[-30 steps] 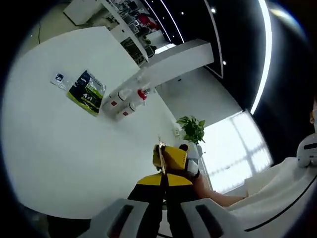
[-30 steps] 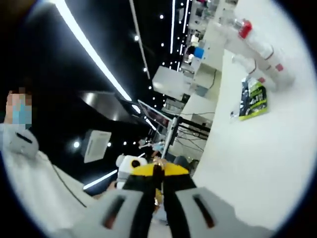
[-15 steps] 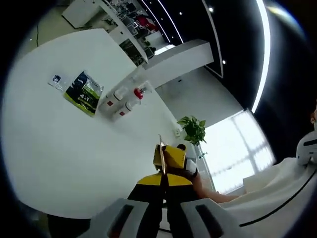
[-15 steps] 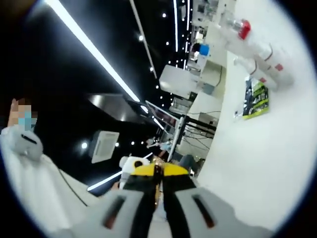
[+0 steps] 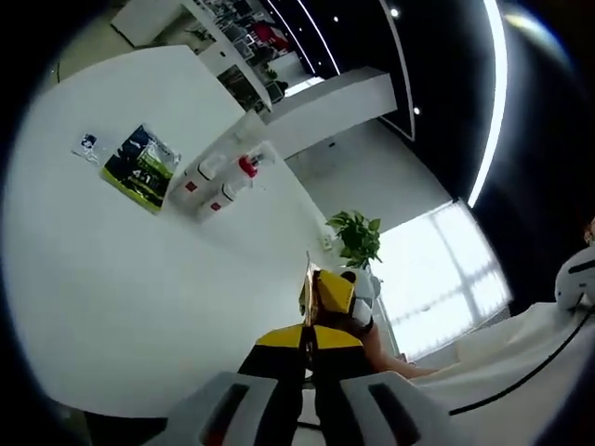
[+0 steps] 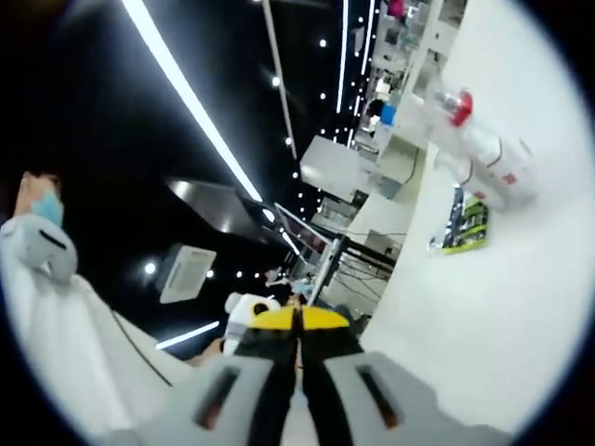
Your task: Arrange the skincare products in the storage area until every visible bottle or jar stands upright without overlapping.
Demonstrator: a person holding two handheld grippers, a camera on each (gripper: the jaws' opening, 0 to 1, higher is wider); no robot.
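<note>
Left gripper view, upper left of the frame: two white bottles lying on their sides on a white table (image 5: pixel 139 279), side by side and touching or nearly so, long axes running from lower left to upper right in the picture. The red-capped bottle (image 5: pixel 228 181) has its cap at the upper-right end and a small red mark on its body near the lower-left end. The white-capped bottle (image 5: pixel 197 174) lies just beyond it, parallel, with a similar red mark. Just to the left of the bottles, a flat dark sachet (image 5: pixel 139 169) with green and white print, lying face up; beside that, a smaller pale packet (image 5: pixel 86 146) with a dark mark. Whether any of these are full cannot be told. A potted green plant (image 5: pixel 353 237) stands past the table's far edge, centre right. The left gripper (image 5: pixel 307 339), yellow and black, rises from the bottom centre with its jaws brought together and nothing between them. Right gripper view, upper right of the frame: the same red-capped bottle (image 6: pixel 488 144), the white-capped bottle (image 6: pixel 456 172) and the sachet (image 6: pixel 460 226) on the table (image 6: pixel 483 316), the bottles lying flat with caps toward the upper left. The right gripper (image 6: pixel 296 321) rises from the bottom centre, jaws closed, holding nothing, well apart from the bottles.
</note>
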